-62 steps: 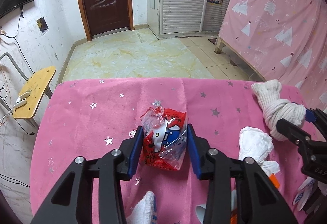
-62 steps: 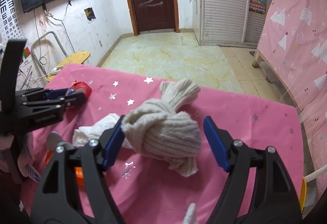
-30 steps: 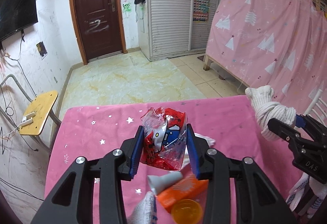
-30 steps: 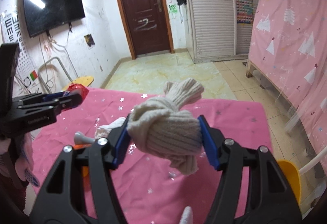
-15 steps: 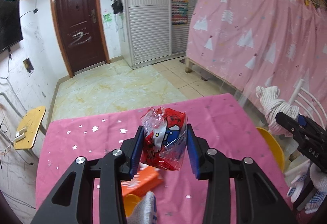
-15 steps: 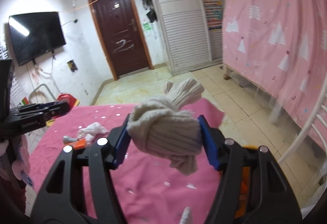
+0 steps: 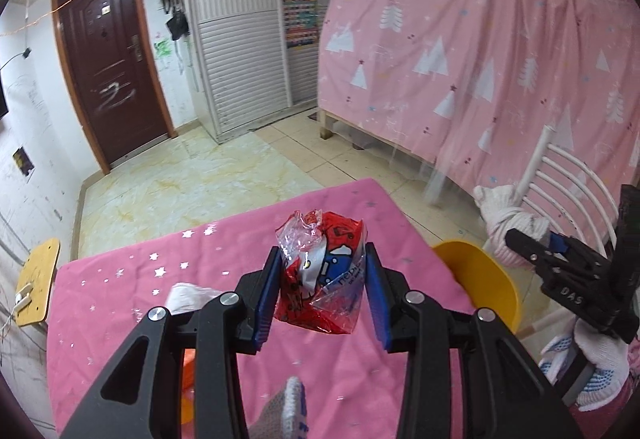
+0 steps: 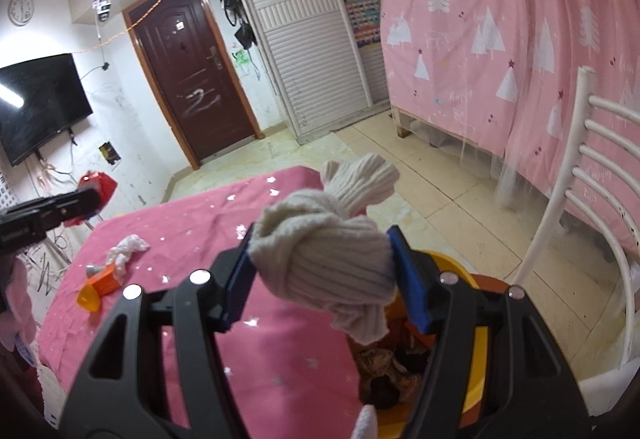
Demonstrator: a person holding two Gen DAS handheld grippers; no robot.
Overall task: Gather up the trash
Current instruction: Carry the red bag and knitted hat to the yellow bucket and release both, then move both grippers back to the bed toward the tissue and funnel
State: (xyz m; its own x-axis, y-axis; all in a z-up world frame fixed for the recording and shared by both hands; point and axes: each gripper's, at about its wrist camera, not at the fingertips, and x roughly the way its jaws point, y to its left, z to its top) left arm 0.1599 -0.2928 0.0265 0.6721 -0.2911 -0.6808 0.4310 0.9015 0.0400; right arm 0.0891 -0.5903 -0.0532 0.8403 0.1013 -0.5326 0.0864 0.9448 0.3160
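My left gripper [image 7: 322, 289] held a crumpled red wrapper [image 7: 320, 275] pinched between its blue pads, the jaws closed only as far as the wrapper's width, up in the air above the pink tabletop [image 7: 120, 303]. My right gripper [image 8: 322, 281] was clamped the same way on a knotted white sock [image 8: 324, 239], its loose end hanging below the pads. The sock hung over the near rim of a yellow bin [image 8: 478, 351] that stood just beside the tabletop's edge, with dark scraps already lying inside it. From the left camera the right gripper [image 7: 532, 239] and its sock [image 7: 506, 223] showed above the bin [image 7: 480, 283].

On the tabletop lay a crumpled tissue [image 8: 126, 249], and near it an orange tube [image 8: 102, 281] with its cap [image 8: 88, 297] close by. A white chair [image 8: 568, 195] stood beside the bin, in front of a pink curtain [image 8: 500, 11].
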